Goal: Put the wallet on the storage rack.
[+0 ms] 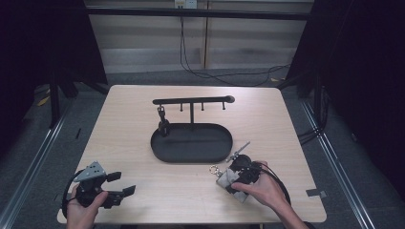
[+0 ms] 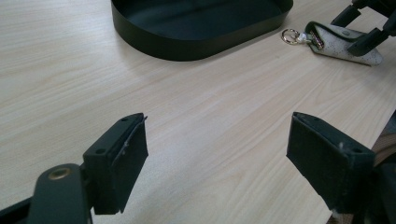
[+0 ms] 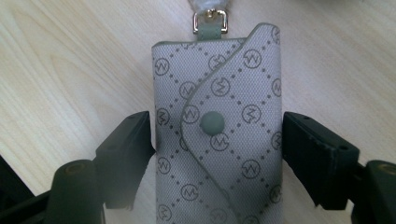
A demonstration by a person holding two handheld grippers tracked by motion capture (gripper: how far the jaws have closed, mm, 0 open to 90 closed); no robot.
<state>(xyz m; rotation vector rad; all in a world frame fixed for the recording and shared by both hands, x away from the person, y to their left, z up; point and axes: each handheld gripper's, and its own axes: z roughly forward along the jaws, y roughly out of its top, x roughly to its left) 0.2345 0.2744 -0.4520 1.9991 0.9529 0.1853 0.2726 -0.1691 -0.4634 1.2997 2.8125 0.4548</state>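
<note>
The grey monogram-patterned fabric key pouch (image 3: 219, 135) lies flat on the table, just in front of the black oval metal tray (image 1: 191, 143). The right gripper (image 3: 217, 158) straddles it, jaws released. Both long edges are to be clamped squarely, below the snap. The left gripper (image 1: 122, 183) is held open, idle.

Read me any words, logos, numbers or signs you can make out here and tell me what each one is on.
"M" inside a small circle: a monogram repeated in a dotted diamond grid over the grey patterned fabric key pouch, which lies between the jaws of the right hand-held gripper.
No other text is readable: the black oval metal tray, its black hook rack and the light wooden table carry no lettering that can be made out.
</note>
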